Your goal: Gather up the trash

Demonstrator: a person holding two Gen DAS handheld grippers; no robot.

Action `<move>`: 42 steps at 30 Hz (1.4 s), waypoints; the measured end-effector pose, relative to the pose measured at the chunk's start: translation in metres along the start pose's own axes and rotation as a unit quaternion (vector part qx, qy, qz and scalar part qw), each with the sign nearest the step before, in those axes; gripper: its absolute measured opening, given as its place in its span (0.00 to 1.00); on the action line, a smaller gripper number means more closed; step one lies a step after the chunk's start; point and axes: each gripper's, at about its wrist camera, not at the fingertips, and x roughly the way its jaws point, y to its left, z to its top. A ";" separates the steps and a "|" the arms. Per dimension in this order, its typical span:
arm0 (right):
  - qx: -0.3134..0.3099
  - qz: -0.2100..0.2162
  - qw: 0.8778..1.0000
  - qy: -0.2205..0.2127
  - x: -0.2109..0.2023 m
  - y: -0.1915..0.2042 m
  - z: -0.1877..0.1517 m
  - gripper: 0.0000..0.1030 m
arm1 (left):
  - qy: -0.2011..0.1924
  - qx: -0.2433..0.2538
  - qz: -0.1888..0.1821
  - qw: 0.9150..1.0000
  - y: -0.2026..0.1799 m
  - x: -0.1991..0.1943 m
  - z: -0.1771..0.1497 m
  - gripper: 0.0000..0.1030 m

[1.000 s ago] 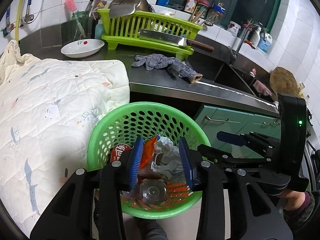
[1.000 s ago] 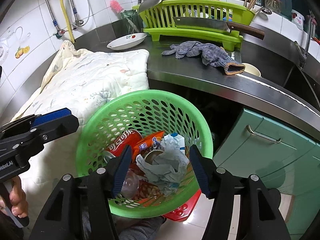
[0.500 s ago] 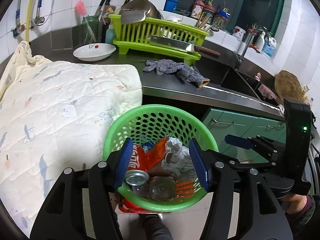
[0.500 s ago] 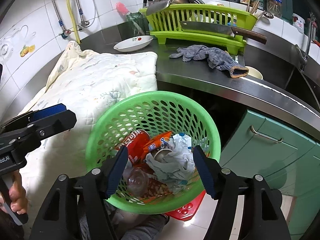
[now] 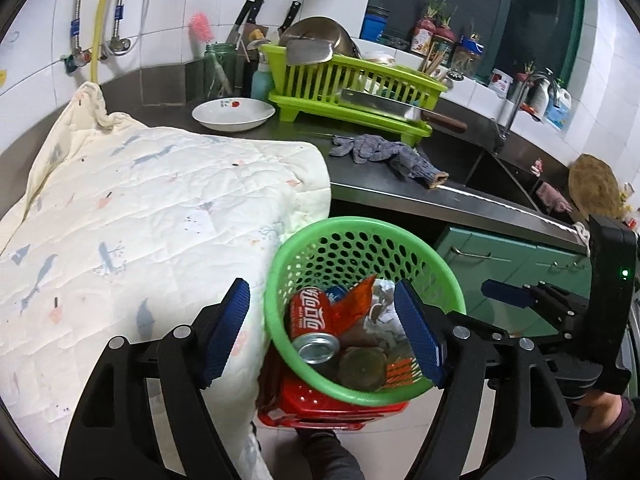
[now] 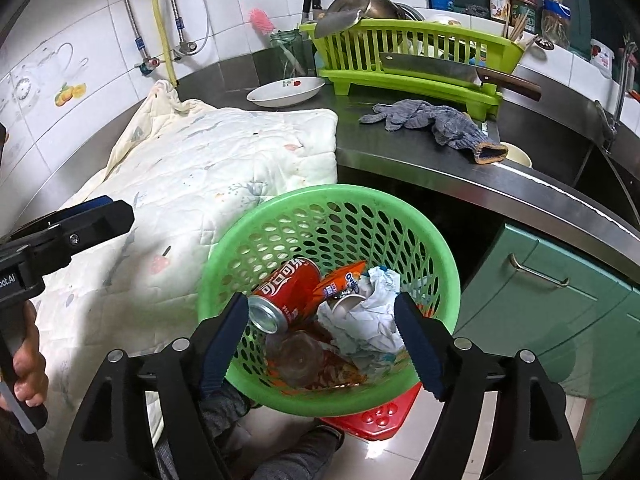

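Both the left gripper [image 5: 322,334] and right gripper [image 6: 320,340] gape wide and empty, the green basket [image 6: 280,216] of trash low centre between each one's fingers, nearer the right

One basket [image 6: 436,240], one can [image 6: 286,298].

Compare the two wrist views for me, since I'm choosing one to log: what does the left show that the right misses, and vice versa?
Only the left wrist view shows the right hand-held gripper from the side and the round woven mat by the sink. Only the right wrist view shows the left hand-held gripper, the fruit decal tile and the cream cup behind the grey glove. Both show the green basket holding a red cola can, the quilt, the white bowl and the dish rack.
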 end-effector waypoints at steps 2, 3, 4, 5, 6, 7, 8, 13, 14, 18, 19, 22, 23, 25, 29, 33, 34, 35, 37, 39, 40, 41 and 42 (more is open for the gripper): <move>-0.003 0.000 1.000 -0.001 -0.002 0.003 -0.001 0.76 | -0.003 0.001 0.008 1.000 0.003 -0.004 -0.002 0.78; -0.005 0.000 1.000 -0.003 -0.004 0.005 -0.002 0.77 | -0.005 0.002 0.012 1.000 0.004 -0.007 -0.002 0.80; -0.007 0.000 1.000 -0.005 -0.005 0.007 -0.003 0.78 | -0.008 0.003 0.017 1.000 0.005 -0.010 -0.004 0.81; -0.009 0.000 1.000 -0.006 -0.007 0.009 -0.004 0.80 | -0.010 0.005 0.022 1.000 0.007 -0.012 -0.004 0.83; -0.010 0.000 1.000 -0.008 -0.008 0.012 -0.005 0.81 | -0.011 0.005 0.027 1.000 0.009 -0.015 -0.005 0.85; -0.010 0.002 1.000 -0.009 -0.009 0.013 -0.006 0.83 | -0.012 0.005 0.031 0.999 0.011 -0.017 -0.006 0.86; -0.011 0.005 1.000 -0.010 -0.011 0.016 -0.007 0.84 | -0.014 0.004 0.035 0.999 0.013 -0.020 -0.007 0.88; -0.018 0.013 1.000 -0.013 -0.013 0.030 -0.011 0.85 | -0.023 -0.002 0.054 0.998 0.028 -0.034 -0.010 0.93; -0.019 0.014 1.000 -0.014 -0.014 0.033 -0.012 0.87 | -0.025 -0.003 0.057 0.998 0.030 -0.037 -0.010 0.94; -0.020 0.023 0.999 -0.015 -0.015 0.044 -0.015 0.87 | -0.031 -0.008 0.067 0.997 0.039 -0.046 -0.014 0.95; -0.021 0.022 0.999 -0.016 -0.016 0.046 -0.016 0.88 | -0.032 -0.009 0.071 0.997 0.041 -0.048 -0.015 0.95; -0.028 0.019 0.999 -0.019 -0.018 0.053 -0.016 0.88 | -0.030 -0.018 0.081 0.996 0.051 -0.054 -0.019 0.95; -0.031 0.019 0.999 -0.021 -0.019 0.056 -0.017 0.88 | -0.031 -0.021 0.084 0.996 0.054 -0.056 -0.019 0.95; -0.034 0.019 0.999 -0.024 -0.021 0.060 -0.018 0.88 | -0.032 -0.025 0.087 0.995 0.056 -0.059 -0.022 0.95; -0.042 0.016 0.999 -0.030 -0.025 0.070 -0.021 0.88 | -0.036 -0.026 0.101 0.994 0.062 -0.068 -0.029 0.95; -0.044 0.017 0.998 -0.030 -0.028 0.076 -0.024 0.89 | -0.043 -0.023 0.111 0.993 0.066 -0.078 -0.035 0.95; -0.044 0.018 0.998 -0.029 -0.029 0.077 -0.025 0.89 | -0.044 -0.024 0.115 0.992 0.068 -0.082 -0.037 0.95; -0.044 0.020 0.998 -0.028 -0.029 0.080 -0.026 0.89 | -0.044 -0.025 0.117 0.992 0.070 -0.084 -0.038 0.95; -0.043 0.022 0.998 -0.026 -0.030 0.085 -0.028 0.89 | -0.045 -0.030 0.123 0.991 0.074 -0.090 -0.041 0.95; -0.045 0.025 0.998 -0.027 -0.032 0.091 -0.029 0.89 | -0.047 -0.033 0.130 0.990 0.079 -0.096 -0.044 0.95; -0.047 0.025 0.998 -0.028 -0.033 0.093 -0.029 0.89 | -0.047 -0.035 0.134 0.989 0.082 -0.100 -0.046 0.95; -0.049 0.025 0.998 -0.029 -0.033 0.096 -0.030 0.89 | -0.046 -0.036 0.137 0.989 0.083 -0.102 -0.048 0.95; -0.051 0.024 0.998 -0.031 -0.034 0.100 -0.030 0.89 | -0.046 -0.037 0.142 0.988 0.085 -0.106 -0.049 0.95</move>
